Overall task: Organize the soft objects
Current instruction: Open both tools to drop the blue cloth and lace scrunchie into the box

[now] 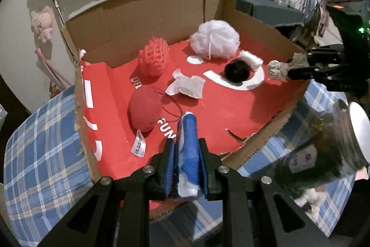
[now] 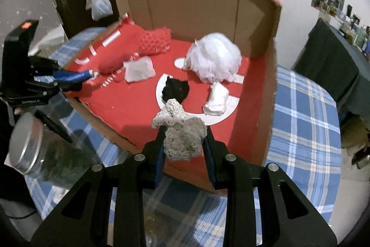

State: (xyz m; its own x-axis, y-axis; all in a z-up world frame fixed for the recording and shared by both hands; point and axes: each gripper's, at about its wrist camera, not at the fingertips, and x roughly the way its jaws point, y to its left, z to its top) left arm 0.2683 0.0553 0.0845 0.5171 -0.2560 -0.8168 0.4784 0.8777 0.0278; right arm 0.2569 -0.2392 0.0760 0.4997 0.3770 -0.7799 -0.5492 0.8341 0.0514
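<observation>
Left tongs (image 1: 186, 154) are pinching a blue-white tube (image 1: 188, 142), holding it over the near edge of the box (image 1: 143, 22); right tongs (image 2: 185, 145) are pinching a cream lace wad (image 2: 181, 133), also hanging over the box's near edge. Sitting on the red box floor: white pouf (image 1: 214, 39), pink mesh ball (image 1: 153, 59), red ball (image 1: 143, 111), crumpled tissue (image 1: 188, 86), black lump (image 1: 238, 71), white sock (image 2: 217, 100); box is resting on a plaid-covered bench (image 2: 305, 112); glass jar (image 2: 34, 147) is lying just beside the box.
</observation>
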